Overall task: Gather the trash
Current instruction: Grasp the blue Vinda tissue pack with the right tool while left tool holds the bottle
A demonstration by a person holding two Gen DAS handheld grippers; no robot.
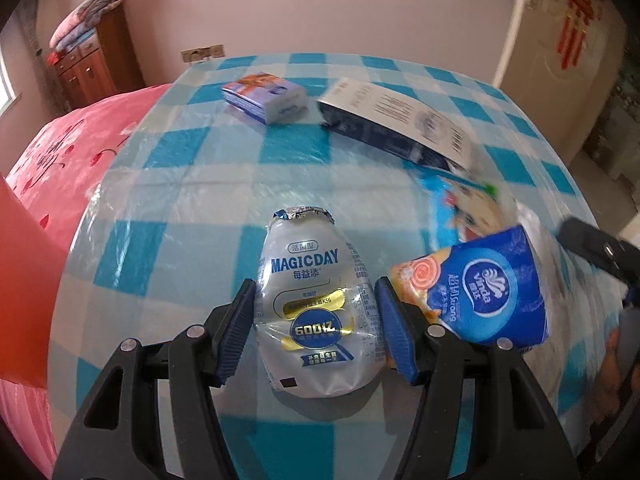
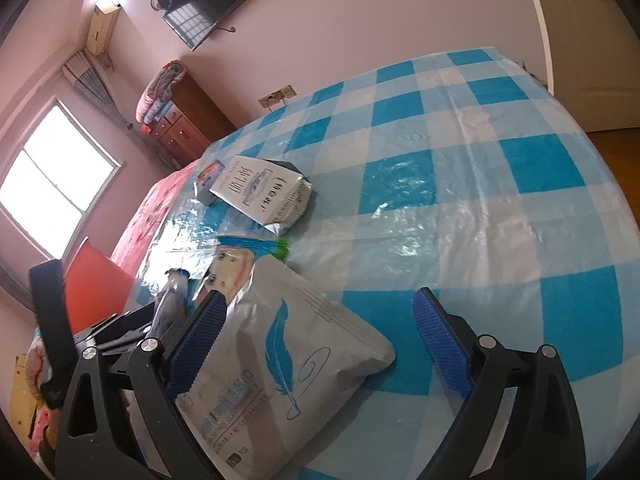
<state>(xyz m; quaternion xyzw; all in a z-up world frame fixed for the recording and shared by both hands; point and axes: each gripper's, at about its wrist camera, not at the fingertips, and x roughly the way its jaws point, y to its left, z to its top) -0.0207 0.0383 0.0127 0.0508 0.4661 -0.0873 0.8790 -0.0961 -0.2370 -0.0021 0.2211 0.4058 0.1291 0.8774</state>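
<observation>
A crushed silver MAGICDAY drink bottle (image 1: 316, 300) lies on the blue-checked table (image 1: 192, 184). My left gripper (image 1: 316, 312) has its blue pads on both sides of the bottle and is shut on it. A blue Vinda tissue pack (image 1: 488, 288) lies just right of it. My right gripper (image 2: 320, 320) is open over a grey pack with a blue feather (image 2: 288, 352), which lies between the fingers, nearer the left pad. The bottle and left gripper show at the left edge of the right wrist view (image 2: 170, 300).
A dark blue and white carton (image 1: 400, 120) (image 2: 260, 190) and a small blue box (image 1: 264, 96) lie at the far side. A printed wrapper (image 1: 472, 208) (image 2: 236, 264) lies mid-table. A pink bed (image 1: 60, 160) and a red object (image 1: 24, 280) stand left of the table.
</observation>
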